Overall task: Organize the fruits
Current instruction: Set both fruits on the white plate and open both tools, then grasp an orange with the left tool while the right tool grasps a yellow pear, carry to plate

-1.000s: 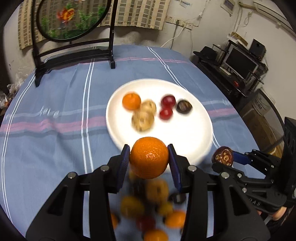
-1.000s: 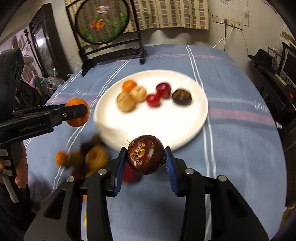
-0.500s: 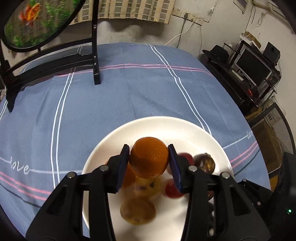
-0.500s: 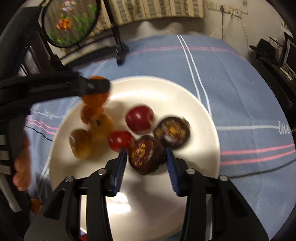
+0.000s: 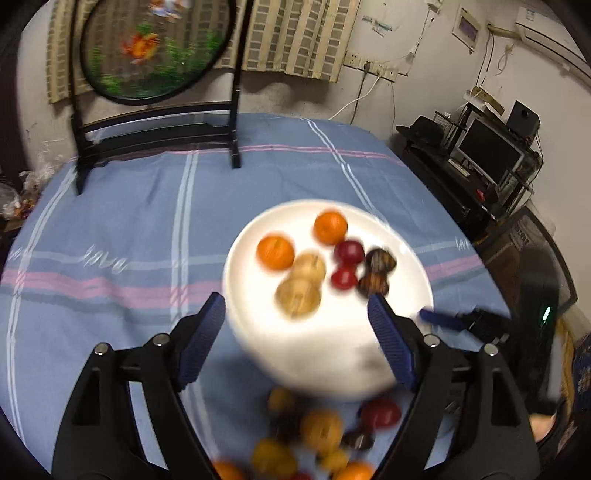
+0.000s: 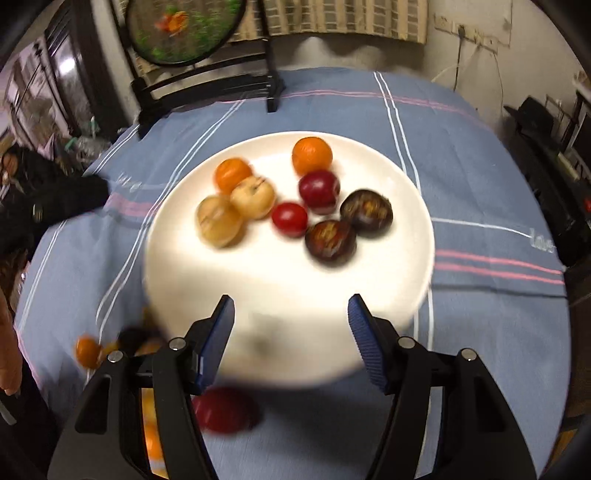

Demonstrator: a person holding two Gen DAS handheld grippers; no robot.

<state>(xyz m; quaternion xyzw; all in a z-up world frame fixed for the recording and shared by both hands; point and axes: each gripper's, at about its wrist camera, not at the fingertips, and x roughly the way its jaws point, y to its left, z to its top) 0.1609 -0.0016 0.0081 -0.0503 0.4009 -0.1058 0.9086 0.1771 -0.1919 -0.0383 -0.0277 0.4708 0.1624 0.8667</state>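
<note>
A white plate (image 5: 332,339) (image 6: 266,280) sits on the blue cloth and holds several fruits: two oranges (image 5: 330,227) (image 6: 311,155), two tan fruits (image 6: 219,220), two red fruits (image 6: 318,188) and two dark purple fruits (image 6: 330,240) (image 5: 373,284). My left gripper (image 5: 295,343) is open and empty over the plate's near edge. My right gripper (image 6: 291,339) is open and empty above the plate's near rim. A pile of loose fruits (image 5: 317,432) lies on the cloth in front of the plate, with a red one (image 6: 225,410) under the right gripper.
A black stand with a round painted screen (image 5: 155,48) (image 6: 184,29) stands at the table's far side. A desk with a monitor (image 5: 487,151) is beyond the right edge. The right gripper's blue tip (image 5: 443,321) shows in the left view.
Both grippers opened and let go of their fruits: the orange and the dark purple fruit now lie on the plate. Both grippers pulled back toward the plate's near edge.
</note>
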